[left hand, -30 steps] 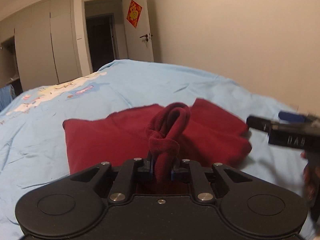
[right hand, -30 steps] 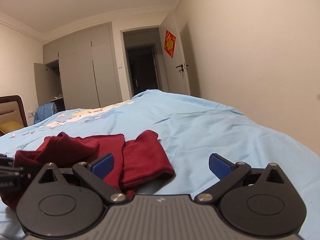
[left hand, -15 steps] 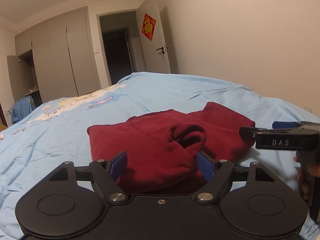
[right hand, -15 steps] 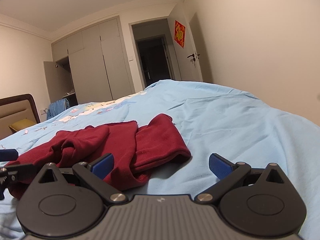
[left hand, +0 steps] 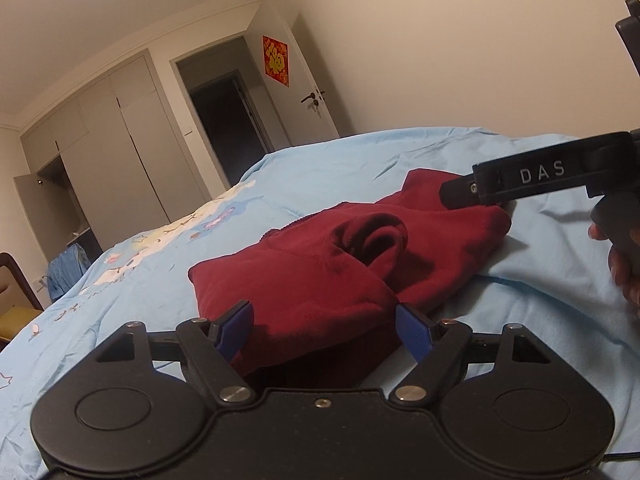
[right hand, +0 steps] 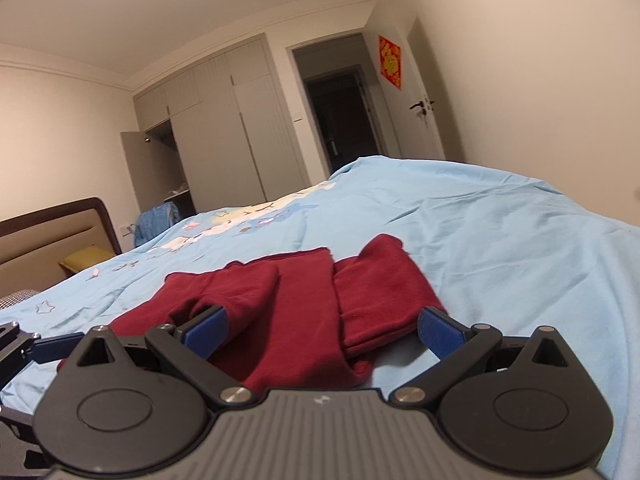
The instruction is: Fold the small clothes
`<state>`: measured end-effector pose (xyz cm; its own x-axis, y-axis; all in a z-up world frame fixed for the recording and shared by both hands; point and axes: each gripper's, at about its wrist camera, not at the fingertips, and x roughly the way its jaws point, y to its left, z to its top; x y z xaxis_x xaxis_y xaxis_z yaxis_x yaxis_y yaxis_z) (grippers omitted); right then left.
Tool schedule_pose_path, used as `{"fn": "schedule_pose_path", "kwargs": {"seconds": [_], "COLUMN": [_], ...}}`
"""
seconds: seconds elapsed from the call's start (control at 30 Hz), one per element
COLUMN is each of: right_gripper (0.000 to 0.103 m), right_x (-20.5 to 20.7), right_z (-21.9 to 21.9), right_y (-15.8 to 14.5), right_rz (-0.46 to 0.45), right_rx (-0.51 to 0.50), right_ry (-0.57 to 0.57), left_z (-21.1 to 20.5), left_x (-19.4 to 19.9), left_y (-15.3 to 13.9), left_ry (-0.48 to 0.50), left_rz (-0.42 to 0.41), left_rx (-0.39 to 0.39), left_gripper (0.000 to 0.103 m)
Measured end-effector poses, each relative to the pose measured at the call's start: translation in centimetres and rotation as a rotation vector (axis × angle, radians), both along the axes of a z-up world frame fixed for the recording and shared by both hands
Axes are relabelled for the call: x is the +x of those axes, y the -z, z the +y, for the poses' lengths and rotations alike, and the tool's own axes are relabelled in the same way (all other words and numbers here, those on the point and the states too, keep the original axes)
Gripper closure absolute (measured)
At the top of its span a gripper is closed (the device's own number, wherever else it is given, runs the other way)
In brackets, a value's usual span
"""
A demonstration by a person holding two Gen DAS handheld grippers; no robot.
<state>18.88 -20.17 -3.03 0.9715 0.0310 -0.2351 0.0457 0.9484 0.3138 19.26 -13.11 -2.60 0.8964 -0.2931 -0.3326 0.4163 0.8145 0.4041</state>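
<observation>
The dark red garment lay partly folded on the light blue bed, and the whole question of the coming move sat in how it lay against the two tools. From the left wrist view the left hand-held gripper was released, its blue pads spread wide with nothing between them, and the garment's near edge sat directly ahead at 12 o'clock, just beyond and between the fingertips. The cloth ran long from about 8 o'clock toward 2 o'clock in that view, with a rolled cuff or sleeve opening standing up near its middle. The right hand-held gripper reached in from 2 o'clock over the far end of the garment, and a hand showed at 3 o'clock. In the right wrist view the right hand-held gripper was likewise released and empty, pads wide, with the garment ahead at 11 to 12 o'clock, its long axis running from 8 o'clock to 1 o'clock and a folded flap nearest the right pad. Both tools appeared near the cloth; I judged the left one better centred on the raised, unflattened part, so it seemed the likelier to take the next pinch.
</observation>
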Motion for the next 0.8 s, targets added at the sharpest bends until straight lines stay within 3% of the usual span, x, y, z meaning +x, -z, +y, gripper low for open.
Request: {"fn": "schedule_pose_path", "kwargs": {"seconds": [0.2, 0.37, 0.47, 0.63, 0.67, 0.73, 0.8], "right_gripper": [0.0, 0.0, 0.0, 0.0, 0.002, 0.018, 0.03], "right_x": [0.5, 3.3, 6.3, 10.9, 11.6, 12.4, 13.0], "right_z": [0.5, -0.1, -0.5, -1.7, -1.8, -1.9, -1.7], "right_y": [-0.9, -1.7, -1.9, -1.3, -1.2, -0.8, -0.6], "right_rz": [-0.016, 0.011, 0.066, 0.183, 0.208, 0.242, 0.262], "right_rx": [0.045, 0.198, 0.293, 0.508, 0.531, 0.529, 0.495], "right_ry": [-0.108, -0.264, -0.346, -0.339, -0.322, -0.278, -0.246], "left_z": [0.7, 1.1, 1.0, 1.5, 1.7, 2.0, 2.2], "left_x": [0.1, 0.3, 0.2, 0.4, 0.4, 0.7, 0.8], "left_y": [0.3, 0.5, 0.6, 0.4, 0.3, 0.0, 0.0], "left_ry": [-0.007, -0.016, -0.012, -0.001, -0.002, -0.005, -0.004], "left_rz": [-0.01, -0.007, -0.017, -0.004, 0.0, 0.013, 0.025], "left_rx": [0.012, -0.001, 0.006, -0.021, -0.032, -0.059, -0.08], "left_gripper": [0.026, 0.031, 0.041, 0.061, 0.064, 0.073, 0.076]}}
